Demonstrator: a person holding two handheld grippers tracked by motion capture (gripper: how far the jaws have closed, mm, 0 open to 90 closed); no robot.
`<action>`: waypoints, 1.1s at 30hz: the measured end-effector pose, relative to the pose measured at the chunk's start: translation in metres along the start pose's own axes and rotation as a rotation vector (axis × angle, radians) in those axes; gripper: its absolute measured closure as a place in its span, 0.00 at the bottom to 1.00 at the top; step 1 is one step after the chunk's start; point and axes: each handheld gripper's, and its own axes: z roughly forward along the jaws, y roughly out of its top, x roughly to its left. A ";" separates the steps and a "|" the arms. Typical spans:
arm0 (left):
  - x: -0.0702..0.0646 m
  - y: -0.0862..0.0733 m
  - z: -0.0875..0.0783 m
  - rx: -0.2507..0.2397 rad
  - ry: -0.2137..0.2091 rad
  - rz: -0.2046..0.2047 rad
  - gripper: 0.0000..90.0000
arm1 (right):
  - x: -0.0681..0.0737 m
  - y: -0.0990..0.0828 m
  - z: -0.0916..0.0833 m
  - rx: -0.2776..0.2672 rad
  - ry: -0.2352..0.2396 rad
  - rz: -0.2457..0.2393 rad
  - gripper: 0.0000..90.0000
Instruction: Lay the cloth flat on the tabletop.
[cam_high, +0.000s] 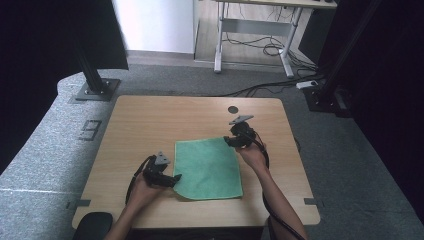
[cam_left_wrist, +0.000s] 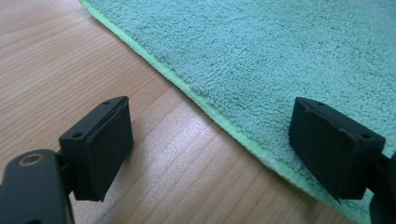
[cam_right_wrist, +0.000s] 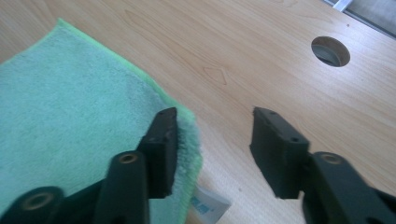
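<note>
A green terry cloth (cam_high: 209, 167) lies flat on the wooden table (cam_high: 150, 120), near its front. My left gripper (cam_high: 176, 180) rests low at the cloth's near left corner. In the left gripper view this gripper (cam_left_wrist: 219, 140) stands open, with the cloth's (cam_left_wrist: 280, 46) hem running between the jaws and the pads clear of it. My right gripper (cam_high: 229, 141) is at the cloth's far right corner. Seen from its own camera, it (cam_right_wrist: 215, 149) is open, one jaw over the corner of the cloth (cam_right_wrist: 70, 107) and the other over bare wood. A white label (cam_right_wrist: 208, 205) sticks out under that corner.
A round cable hole (cam_high: 233, 109) (cam_right_wrist: 330, 51) sits in the table beyond the right gripper. Bare wood surrounds the cloth on all sides. Behind the table stand a black post on a base plate (cam_high: 95, 85) and a white desk frame (cam_high: 255, 45) with cables.
</note>
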 end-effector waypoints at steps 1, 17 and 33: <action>0.000 0.000 0.000 -0.001 0.001 0.000 0.16 | 0.001 -0.003 -0.004 -0.008 0.011 0.002 0.53; -0.018 -0.005 -0.027 0.007 -0.065 0.001 0.16 | 0.008 -0.069 -0.015 0.034 0.037 0.063 0.40; -0.010 -0.011 -0.020 0.063 0.035 0.016 0.16 | 0.026 -0.108 -0.008 0.054 0.018 0.108 0.31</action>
